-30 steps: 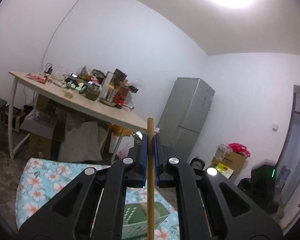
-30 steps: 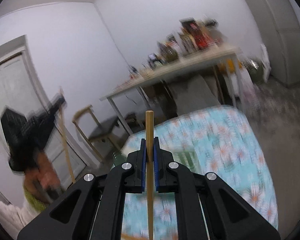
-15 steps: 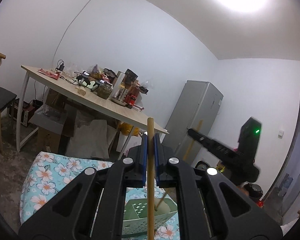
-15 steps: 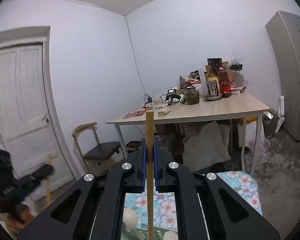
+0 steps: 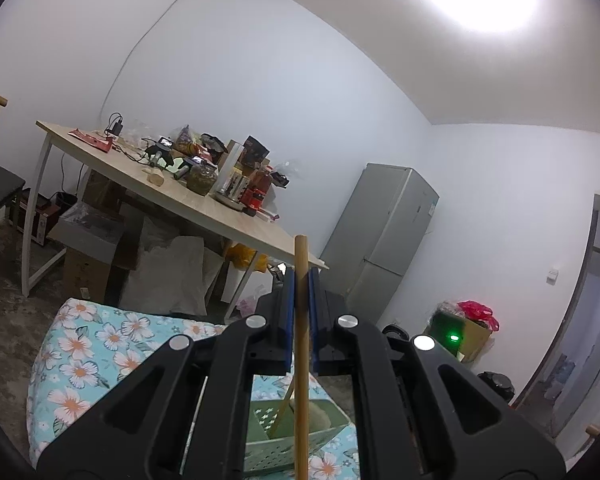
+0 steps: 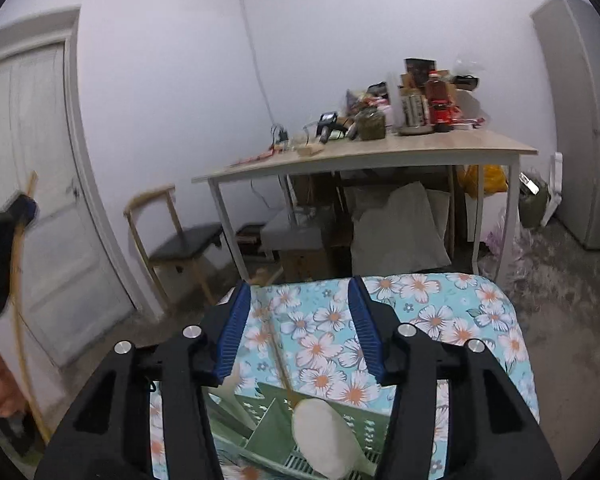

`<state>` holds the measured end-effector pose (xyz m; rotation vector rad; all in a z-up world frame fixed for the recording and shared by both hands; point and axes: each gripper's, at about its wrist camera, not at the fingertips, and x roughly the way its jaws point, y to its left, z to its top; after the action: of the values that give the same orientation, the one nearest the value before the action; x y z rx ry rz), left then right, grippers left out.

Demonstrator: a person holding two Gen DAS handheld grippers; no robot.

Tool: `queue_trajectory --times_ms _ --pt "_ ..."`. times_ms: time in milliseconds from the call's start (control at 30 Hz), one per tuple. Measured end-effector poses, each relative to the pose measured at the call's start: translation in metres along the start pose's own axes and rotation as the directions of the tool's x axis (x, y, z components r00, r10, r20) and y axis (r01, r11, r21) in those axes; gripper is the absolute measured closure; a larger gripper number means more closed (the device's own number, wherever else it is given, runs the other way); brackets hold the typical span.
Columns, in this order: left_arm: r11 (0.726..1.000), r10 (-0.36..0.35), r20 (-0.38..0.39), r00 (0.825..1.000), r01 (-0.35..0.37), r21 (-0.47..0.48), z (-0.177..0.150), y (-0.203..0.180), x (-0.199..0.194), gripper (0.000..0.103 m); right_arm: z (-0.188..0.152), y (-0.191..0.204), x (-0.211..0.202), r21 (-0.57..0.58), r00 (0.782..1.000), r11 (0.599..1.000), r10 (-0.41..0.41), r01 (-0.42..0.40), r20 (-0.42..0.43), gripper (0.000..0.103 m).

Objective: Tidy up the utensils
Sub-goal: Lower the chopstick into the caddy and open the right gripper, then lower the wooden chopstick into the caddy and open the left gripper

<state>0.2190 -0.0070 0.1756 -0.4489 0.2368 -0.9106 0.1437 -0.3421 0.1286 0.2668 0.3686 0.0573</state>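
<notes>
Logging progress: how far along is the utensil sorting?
Done: the right gripper has just been opening its jaws; the thin wooden stick between them is loose, its lower end in the green perforated plastic basket. In hand: the left gripper is shut on a second round wooden stick. Left: drop that one in too.

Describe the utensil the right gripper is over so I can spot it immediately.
Find the floral cloth, then the green slotted basket at its near end. Standing in it, between the right gripper's open jaws, is a spoon: the only one with a broad white bowl and thin wooden handle.
</notes>
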Motion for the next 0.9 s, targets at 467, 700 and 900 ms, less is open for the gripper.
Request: queue_trajectory --times_ms 467,700,900 --pt "0.999 -0.046 0.218 0.975 0.043 0.017 0.028 -0.035 0.043 0.097 -0.043 -0.033 -0.077 0.159 1.0 0.987 -0.004 0.001 0.015 0.051" --pt "0.999 0.041 0.26 0.965 -0.045 0.011 0.004 -0.035 0.091 0.097 -0.066 -0.052 -0.088 0.182 0.997 0.98 -0.068 0.074 -0.04 0.051" --pt "0.993 0.113 0.235 0.965 -0.117 0.002 -0.016 -0.024 0.121 0.097 -0.086 -0.077 -0.091 0.238 0.993 0.966 -0.087 0.105 -0.085 0.051"
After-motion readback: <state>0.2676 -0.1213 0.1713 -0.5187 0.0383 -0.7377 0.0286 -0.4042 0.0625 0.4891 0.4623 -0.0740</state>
